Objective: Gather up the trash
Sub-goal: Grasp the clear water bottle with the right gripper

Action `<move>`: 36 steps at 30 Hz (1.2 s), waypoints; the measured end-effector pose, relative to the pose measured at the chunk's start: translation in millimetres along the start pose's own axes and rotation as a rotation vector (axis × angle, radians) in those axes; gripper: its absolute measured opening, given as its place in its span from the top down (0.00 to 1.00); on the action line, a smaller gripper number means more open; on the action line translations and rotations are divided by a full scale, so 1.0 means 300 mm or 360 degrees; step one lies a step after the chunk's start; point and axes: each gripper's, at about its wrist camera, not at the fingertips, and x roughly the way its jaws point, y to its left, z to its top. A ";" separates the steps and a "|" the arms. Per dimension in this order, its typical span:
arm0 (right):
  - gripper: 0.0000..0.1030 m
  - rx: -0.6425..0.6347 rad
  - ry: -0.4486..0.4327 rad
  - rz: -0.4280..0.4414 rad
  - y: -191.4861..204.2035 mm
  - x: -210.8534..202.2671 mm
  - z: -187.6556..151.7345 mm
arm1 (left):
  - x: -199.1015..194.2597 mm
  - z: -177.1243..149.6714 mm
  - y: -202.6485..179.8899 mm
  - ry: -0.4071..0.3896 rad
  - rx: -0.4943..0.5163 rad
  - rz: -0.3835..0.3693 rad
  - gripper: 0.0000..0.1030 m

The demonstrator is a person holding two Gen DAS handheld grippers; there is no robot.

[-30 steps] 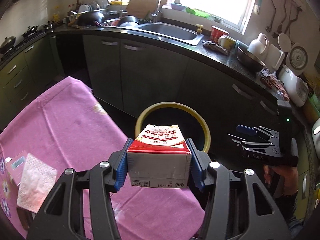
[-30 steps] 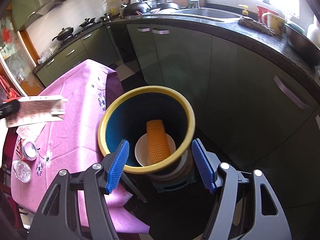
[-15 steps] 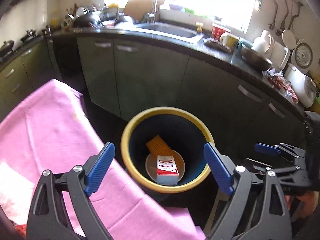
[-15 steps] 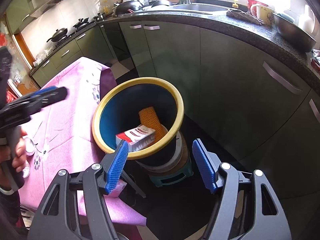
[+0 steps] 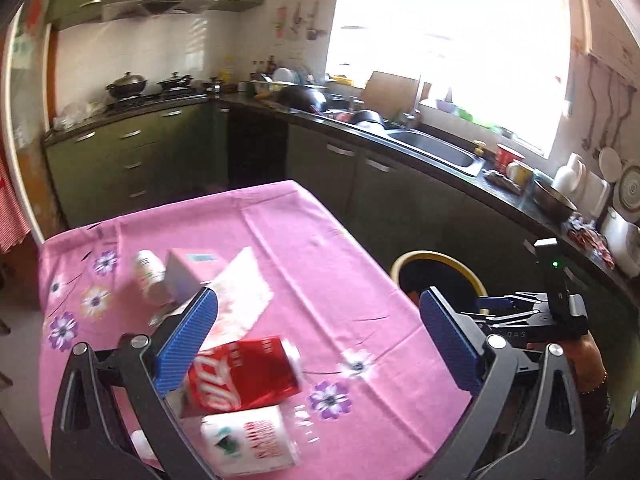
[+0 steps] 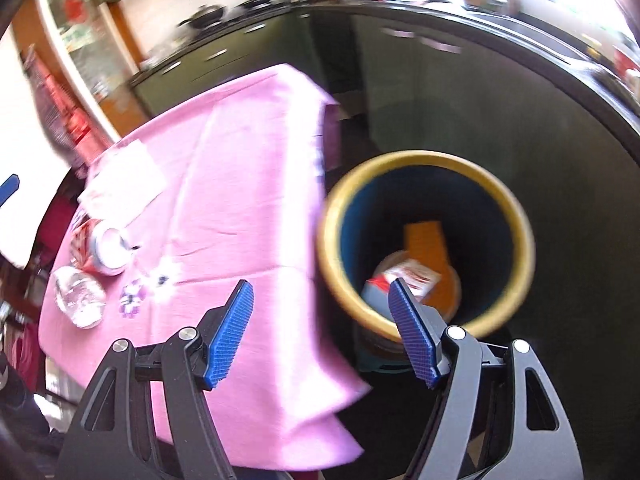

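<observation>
With its jaws opening and nothing between them, the left gripper (image 5: pixel 318 338) hangs over the crushed red soda can (image 5: pixel 244 372) lying at six o'clock on the pink-clothed desk (image 5: pixel 320 264), seemingly to collect it for the yellow-rimmed bin (image 5: pixel 438 266), while the right gripper (image 6: pixel 320 332), jaws opening and empty, waits.

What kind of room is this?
A home kitchen, it seems. A sink sits under the window, pots stand on a stove below a range hood, and green cabinets line the walls.

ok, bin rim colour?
Yellow, on the bin; right wrist view shows it best.
</observation>
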 end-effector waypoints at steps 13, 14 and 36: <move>0.27 -0.0864 0.0171 0.0648 0.646 0.086 0.055 | -0.223 -0.183 0.398 -0.0007 -0.0297 0.0328 0.07; 0.26 -0.0962 0.0184 0.0688 0.697 0.083 0.051 | -0.238 -0.189 0.412 -0.0014 -0.0314 0.0325 0.07; 0.26 -0.1929 0.0699 0.0618 1.183 0.342 -0.095 | -0.305 -0.262 0.516 -0.0049 -0.0425 0.0271 0.07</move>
